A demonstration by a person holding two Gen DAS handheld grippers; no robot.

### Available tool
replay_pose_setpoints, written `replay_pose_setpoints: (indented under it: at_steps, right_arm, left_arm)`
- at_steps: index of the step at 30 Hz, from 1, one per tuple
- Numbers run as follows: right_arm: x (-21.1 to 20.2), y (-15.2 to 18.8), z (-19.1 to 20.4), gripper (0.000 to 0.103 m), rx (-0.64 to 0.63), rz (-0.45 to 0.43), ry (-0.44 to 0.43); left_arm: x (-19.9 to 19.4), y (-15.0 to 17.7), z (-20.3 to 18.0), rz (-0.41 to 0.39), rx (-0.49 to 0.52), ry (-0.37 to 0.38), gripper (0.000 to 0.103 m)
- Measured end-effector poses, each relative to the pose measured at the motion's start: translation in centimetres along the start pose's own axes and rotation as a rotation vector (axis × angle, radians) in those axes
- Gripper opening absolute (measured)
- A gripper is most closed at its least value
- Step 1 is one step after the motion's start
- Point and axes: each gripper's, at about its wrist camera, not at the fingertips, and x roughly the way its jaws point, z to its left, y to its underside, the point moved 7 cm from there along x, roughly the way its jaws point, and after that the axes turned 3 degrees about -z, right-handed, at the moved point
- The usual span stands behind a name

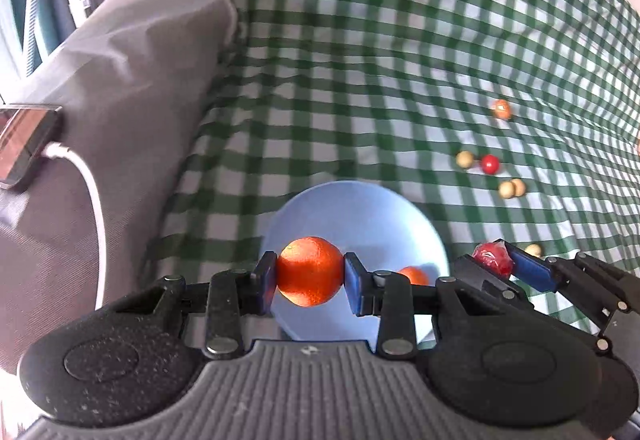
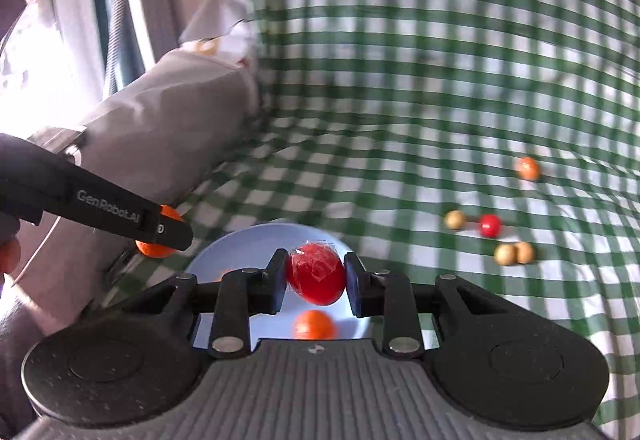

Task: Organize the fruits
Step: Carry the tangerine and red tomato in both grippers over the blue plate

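The left gripper [image 1: 310, 274] pinches an orange [image 1: 309, 271] between its pads, above the blue plate [image 1: 360, 208]. The right gripper [image 2: 316, 274] pinches a red fruit in clear wrap [image 2: 316, 274] over the same plate, where a smaller orange fruit [image 2: 314, 325] lies. Both grippers are just beside each other. On the green checked cloth [image 1: 360, 60] to the right lie loose fruits: three beige balls [image 2: 455, 220], a red ball [image 2: 489, 225] and an orange ball [image 2: 528, 168]. A grey cushion [image 1: 120, 60] stands at the left.

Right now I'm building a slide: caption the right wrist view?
Right claw grips a wrapped red fruit above the blue bowl holding one orange.
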Motion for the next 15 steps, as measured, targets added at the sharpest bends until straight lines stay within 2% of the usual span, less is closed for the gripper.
replay_pose_setpoints:
  at_steps: [6,15]
  right_arm:
    - [1.1,0.4,1.9,0.031,-0.025,0.035,-0.009]
    - [3.9,1.8,1.3,0.031,-0.034,0.090,-0.014]
  left_arm:
    - [1.0,0.4,1.5,0.021,-0.018,0.003,0.039]
    - [4.7,0.6,0.3,0.061,0.017,0.041,0.039]
